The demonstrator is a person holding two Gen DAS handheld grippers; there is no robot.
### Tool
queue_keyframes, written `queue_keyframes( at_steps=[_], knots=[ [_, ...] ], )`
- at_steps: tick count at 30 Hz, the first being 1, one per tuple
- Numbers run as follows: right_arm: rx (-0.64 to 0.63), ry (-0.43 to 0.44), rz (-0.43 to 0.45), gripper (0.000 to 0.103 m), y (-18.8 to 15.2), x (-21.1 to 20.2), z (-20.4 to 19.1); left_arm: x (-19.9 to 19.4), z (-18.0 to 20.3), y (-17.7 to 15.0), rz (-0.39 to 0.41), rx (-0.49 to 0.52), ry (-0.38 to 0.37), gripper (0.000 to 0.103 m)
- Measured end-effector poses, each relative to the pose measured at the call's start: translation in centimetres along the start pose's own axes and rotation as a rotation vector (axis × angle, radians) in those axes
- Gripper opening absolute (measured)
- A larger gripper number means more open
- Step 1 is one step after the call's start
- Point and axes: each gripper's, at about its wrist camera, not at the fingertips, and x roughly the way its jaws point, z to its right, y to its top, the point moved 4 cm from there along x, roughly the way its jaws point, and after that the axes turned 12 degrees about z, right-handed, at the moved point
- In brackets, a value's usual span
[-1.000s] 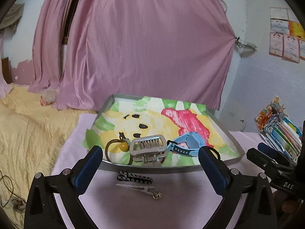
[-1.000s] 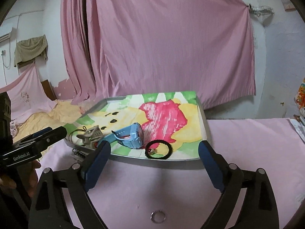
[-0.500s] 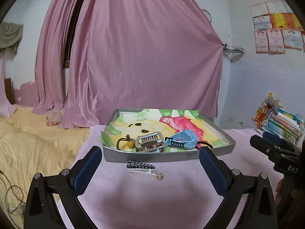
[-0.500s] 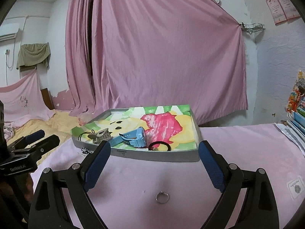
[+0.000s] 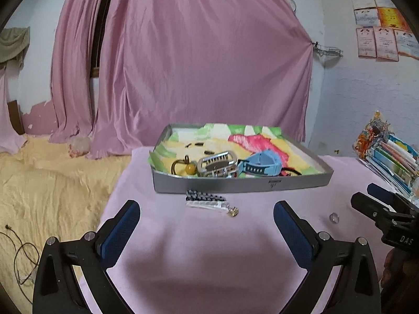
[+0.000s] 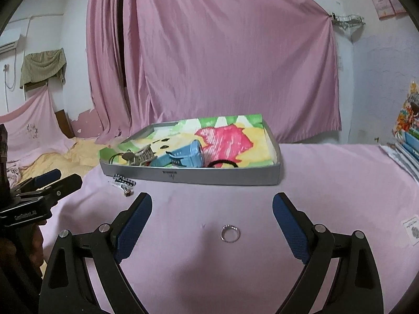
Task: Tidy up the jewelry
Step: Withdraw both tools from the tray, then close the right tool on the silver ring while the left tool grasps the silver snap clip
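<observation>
at the bottom of the right wrist view, the right gripper [image 6: 212, 222] has its jaws released and straddles the ring [image 6: 230, 234] on the pink surface [image 6: 327, 188]; lower squarely, pinch the band. left gripper [image 5: 207, 225] equally released. beyond, open cloth before the tray [image 6: 209, 176] wall.

One tray [image 5: 235, 185] – inside, one blue watch [image 5: 259, 166], one silver hair claw [image 5: 217, 164]; outside, two hair clips [image 5: 205, 200], one ring [image 6: 230, 233].
</observation>
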Motion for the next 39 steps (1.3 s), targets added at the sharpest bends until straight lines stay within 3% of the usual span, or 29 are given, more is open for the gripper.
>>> queue_keyframes(
  at_steps=[10, 20, 22, 26, 31, 39],
  knots=[
    [0.087, 0.011, -0.079, 0.091, -1.3, 1.1, 1.0, 2.1, -0.1, -1.0, -0.130, -0.049, -0.012, 0.102],
    [0.095, 0.016, -0.146, 0.090, -2.2, 2.1, 0.8, 3.6, -0.2, -1.3, -0.197, -0.068, -0.017, 0.102],
    [0.091, 0.013, -0.168, 0.081, -2.5, 2.4, 0.6, 4.0, -0.3, -1.3, -0.212, -0.074, -0.021, 0.102],
    [0.096, -0.008, -0.210, 0.074, -3.1, 3.0, 0.8, 4.9, -0.4, -1.3, -0.241, -0.089, -0.021, 0.102],
    [0.110, -0.022, -0.258, 0.053, -3.7, 3.8, 1.1, 6.2, -0.8, -1.5, -0.282, -0.147, -0.021, 0.102],
    [0.073, -0.046, -0.294, 0.038, -3.9, 4.5, 0.7, 8.1, -0.9, -1.6, -0.316, -0.157, -0.007, 0.102]
  ],
)
